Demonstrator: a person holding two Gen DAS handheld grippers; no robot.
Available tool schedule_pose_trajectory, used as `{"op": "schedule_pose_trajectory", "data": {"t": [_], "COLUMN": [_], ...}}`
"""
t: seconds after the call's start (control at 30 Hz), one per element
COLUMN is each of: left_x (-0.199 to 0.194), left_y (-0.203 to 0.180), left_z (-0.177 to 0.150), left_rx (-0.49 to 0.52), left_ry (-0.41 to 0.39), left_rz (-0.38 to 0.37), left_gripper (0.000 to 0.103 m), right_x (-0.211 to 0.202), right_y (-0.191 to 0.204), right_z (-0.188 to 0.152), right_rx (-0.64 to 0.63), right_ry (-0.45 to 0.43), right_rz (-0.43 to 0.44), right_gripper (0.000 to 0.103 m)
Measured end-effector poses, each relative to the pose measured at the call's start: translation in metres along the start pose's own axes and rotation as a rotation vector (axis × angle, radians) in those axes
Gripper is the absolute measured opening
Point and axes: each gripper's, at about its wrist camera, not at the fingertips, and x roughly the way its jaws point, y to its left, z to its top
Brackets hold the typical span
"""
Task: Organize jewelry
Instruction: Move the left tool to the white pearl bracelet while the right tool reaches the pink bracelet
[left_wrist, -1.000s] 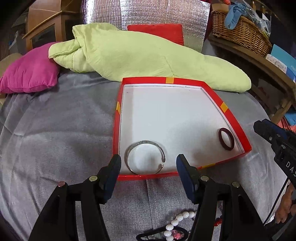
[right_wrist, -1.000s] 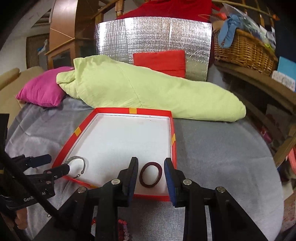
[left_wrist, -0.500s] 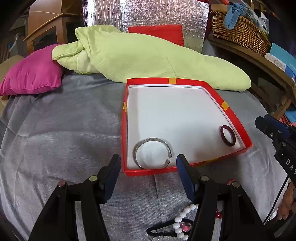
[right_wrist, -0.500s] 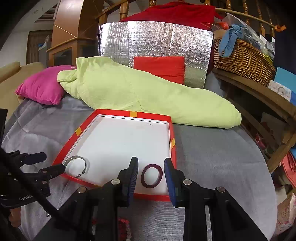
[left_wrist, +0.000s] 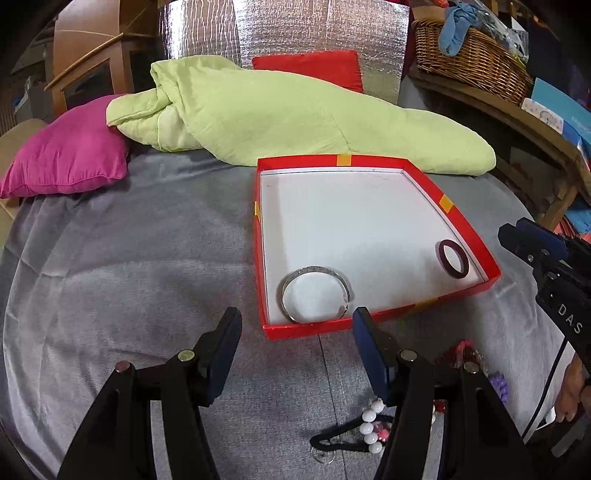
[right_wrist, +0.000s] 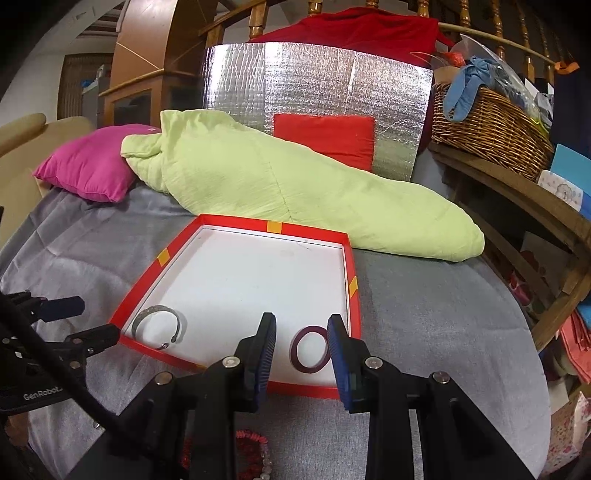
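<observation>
A red tray (left_wrist: 469, 236) (right_wrist: 352, 288) with a white floor lies on the grey bed cover. In it lie a silver open bangle (left_wrist: 314, 293) (right_wrist: 159, 326) at the near left and a dark maroon bangle (left_wrist: 453, 258) (right_wrist: 309, 350) at the near right. My left gripper (left_wrist: 295, 332) (right_wrist: 88, 321) hovers open before the tray's front wall, with nothing between its fingers. My right gripper (right_wrist: 302, 332) (left_wrist: 532, 247) hangs over the tray's near right corner. The maroon bangle shows in its gap, flat on the floor and not gripped. Loose jewelry lies nearer me: white beads (left_wrist: 369, 428), a black cord (left_wrist: 332, 441), red beads (left_wrist: 461, 354) (right_wrist: 251, 443).
A light green quilt (left_wrist: 295, 118) lies right behind the tray, with a pink pillow (left_wrist: 66, 162) to its left. A red cushion (right_wrist: 325, 140) leans on a foil board (right_wrist: 314, 85). A wooden shelf with a wicker basket (right_wrist: 487, 125) borders the bed on the right.
Both views have shifted only slightly; in the left wrist view more of the loose beads shows at the bottom. Neither gripper's gap has changed and both bangles lie as before.
</observation>
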Motion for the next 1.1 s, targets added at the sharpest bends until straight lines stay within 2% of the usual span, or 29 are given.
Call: {"op": "schedule_pose_trajectory", "data": {"t": [0.13,0.23,0.4,0.67,0.83,0.93,0.97,1.0,1.03,1.1], "left_x": [-0.004,-0.007,-0.011,-0.007,-0.002,-0.001,0.0,0.002,0.004,0.009], "left_y": [-0.004,-0.01,-0.022,-0.045,-0.05,-0.049,-0.049,-0.05,-0.051,-0.05], "left_z": [-0.006,-0.014,-0.03,-0.047,-0.05,-0.051,-0.051,-0.051,-0.051,-0.05], "left_rx": [0.04,0.101,0.197,0.321,0.346,0.31,0.302,0.3,0.3,0.29], "left_ry": [0.011,0.02,0.043,0.103,0.132,0.161,0.17,0.173,0.176,0.186], "left_rz": [-0.01,-0.014,-0.044,-0.128,-0.153,-0.232,-0.252,-0.254,-0.248,-0.241], "left_gripper": [0.063,0.064,0.064,0.065,0.065,0.065,0.065,0.065,0.065,0.065], "right_x": [0.0,0.006,0.032,0.056,0.063,0.062,0.063,0.064,0.064,0.064], "right_y": [0.0,-0.009,-0.031,-0.046,-0.041,-0.04,-0.038,-0.038,-0.037,-0.038], "right_z": [-0.004,-0.009,-0.027,-0.049,-0.061,-0.063,-0.063,-0.063,-0.064,-0.061], "right_rx": [-0.015,0.0,0.093,0.182,0.183,0.184,0.184,0.181,0.177,0.185], "right_ry": [0.017,0.066,0.259,0.446,0.523,0.52,0.517,0.513,0.507,0.495], "right_rz": [0.026,0.113,0.329,0.481,0.511,0.504,0.499,0.492,0.484,0.469], "right_gripper": [0.032,0.032,0.033,0.033,0.033,0.031,0.026,0.015,0.009,0.008]}}
